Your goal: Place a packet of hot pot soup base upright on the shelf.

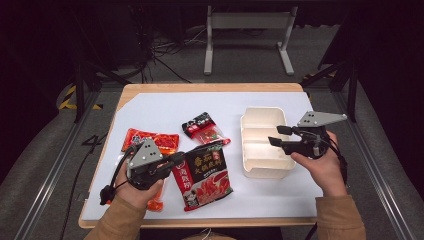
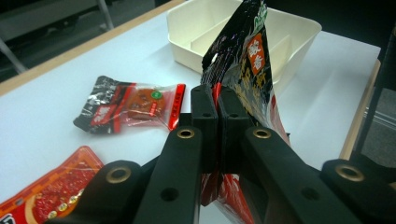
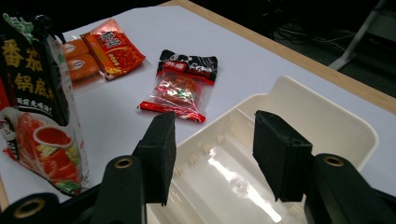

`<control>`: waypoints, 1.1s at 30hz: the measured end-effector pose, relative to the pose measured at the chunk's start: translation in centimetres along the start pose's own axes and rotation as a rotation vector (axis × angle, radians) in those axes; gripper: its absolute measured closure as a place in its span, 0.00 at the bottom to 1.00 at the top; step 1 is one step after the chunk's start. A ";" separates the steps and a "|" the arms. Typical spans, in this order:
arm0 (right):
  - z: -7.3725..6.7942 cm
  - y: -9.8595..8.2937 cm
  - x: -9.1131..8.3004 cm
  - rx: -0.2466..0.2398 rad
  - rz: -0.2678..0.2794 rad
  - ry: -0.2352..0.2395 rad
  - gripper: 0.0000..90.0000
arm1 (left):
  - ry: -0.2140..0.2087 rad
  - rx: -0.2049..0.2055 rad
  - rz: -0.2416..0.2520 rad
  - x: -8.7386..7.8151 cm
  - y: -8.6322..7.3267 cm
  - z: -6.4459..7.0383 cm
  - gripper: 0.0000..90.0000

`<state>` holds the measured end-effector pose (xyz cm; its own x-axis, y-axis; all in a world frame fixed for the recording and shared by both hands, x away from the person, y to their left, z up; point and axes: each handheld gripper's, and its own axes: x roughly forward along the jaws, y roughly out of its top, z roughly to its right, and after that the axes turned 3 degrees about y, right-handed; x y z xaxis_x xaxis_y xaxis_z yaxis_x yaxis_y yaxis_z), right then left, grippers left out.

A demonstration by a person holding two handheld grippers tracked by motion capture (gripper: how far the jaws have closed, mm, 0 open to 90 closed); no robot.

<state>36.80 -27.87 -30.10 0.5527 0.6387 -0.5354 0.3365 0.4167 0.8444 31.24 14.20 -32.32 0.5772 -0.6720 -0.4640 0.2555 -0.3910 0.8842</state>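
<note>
Hotpot-base pouch (image 1: 202, 175), black and red with large printed characters, sits at the near middle of the white mat (image 1: 165, 107), its left edge pinched between the closed jaws of the left gripper (image 1: 176, 159). In the left gripper view the two black pads meet on the pouch (image 2: 243, 74), which stands up on edge between them and leans toward the tray. The person's left hand (image 1: 140, 187) wraps that gripper's body near the front edge of the table (image 1: 200, 87). Partly under that hand lies a flat red sachet (image 1: 151, 141), reaching back to the left of the pouch. On the right, the right hand (image 1: 325, 167) holds the right gripper (image 1: 275, 136) over the near right part of the cream divided tray (image 1: 262, 122); its jaws stand wide apart with nothing between them, and the right gripper view looks down past them into the tray's long compartment (image 3: 224, 172). Beyond the pouch, between it and the tray's far left corner, lies a small black-and-red clear packet (image 1: 205, 128), apart from both. Farther back, off the table, a grey metal stand (image 1: 247, 37) rests on the floor.
</note>
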 end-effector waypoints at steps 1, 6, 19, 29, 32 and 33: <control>-0.3 0.2 0.0 -0.005 0.001 0.011 0.54 | -0.001 0.003 0.012 -0.1 0.3 -0.1 0.98; -0.9 0.6 0.0 -0.021 0.014 0.031 0.54 | 0.003 0.027 0.038 -0.3 1.3 -0.3 0.98; -3.7 2.3 0.3 -0.053 0.070 0.175 0.52 | -0.016 0.098 0.055 -0.4 2.8 0.6 0.98; -6.3 3.2 1.9 -0.106 0.088 0.290 0.43 | -0.052 0.131 0.055 -0.1 3.0 1.4 0.98; -6.9 3.4 2.5 -0.118 0.079 0.300 0.41 | -0.060 0.139 0.053 0.1 3.0 1.6 0.98; -7.0 3.4 2.7 -0.118 0.075 0.302 0.41 | -0.062 0.140 0.051 0.2 3.0 1.7 0.98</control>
<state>34.05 -20.21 -28.78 0.3153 0.8260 -0.4673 0.2030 0.4223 0.8834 30.77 11.82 -29.82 0.5370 -0.7289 -0.4247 0.1137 -0.4364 0.8926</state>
